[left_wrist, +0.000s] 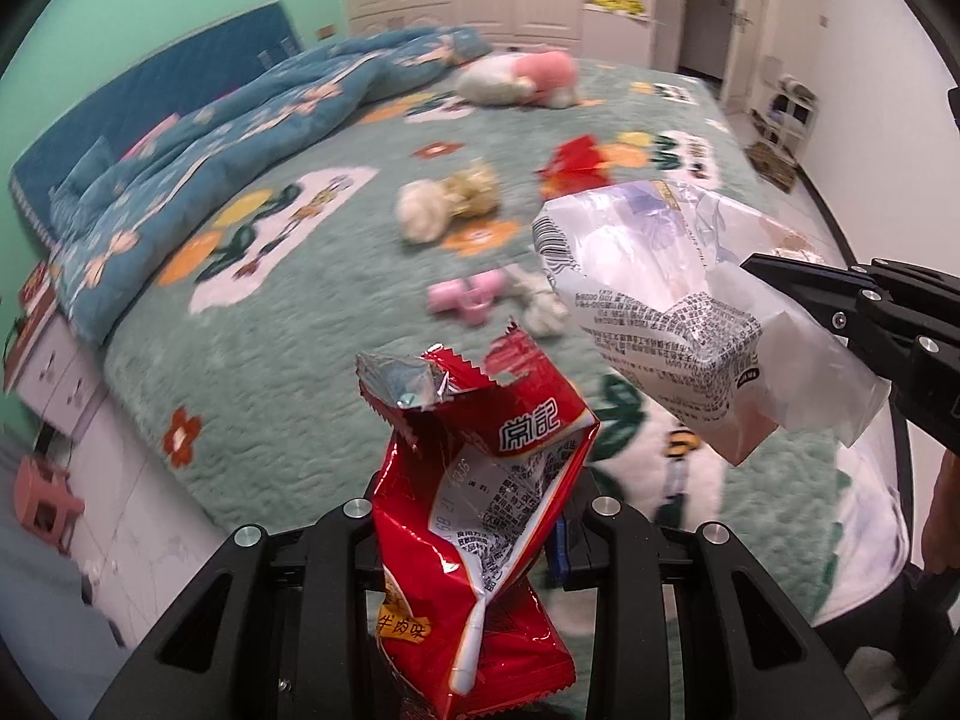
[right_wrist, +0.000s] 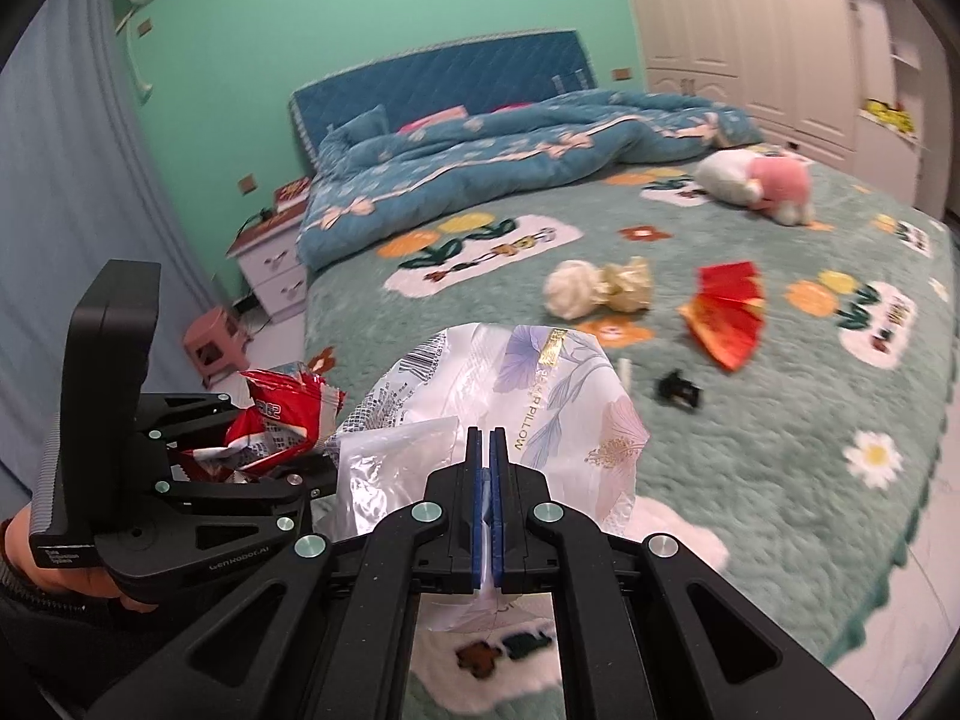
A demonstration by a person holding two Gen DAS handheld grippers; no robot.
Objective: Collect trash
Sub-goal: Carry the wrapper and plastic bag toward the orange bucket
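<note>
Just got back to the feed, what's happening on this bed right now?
Trash pickup is under way over a green floral bedspread. The left gripper is shut on a torn red foil snack wrapper, and the right gripper is shut on a crinkled white plastic pillow bag; both are held up above the bed. Still lying on the bedspread: a crumpled white and beige paper wad, a flattened red paper wrapper and a small black clip.
</note>
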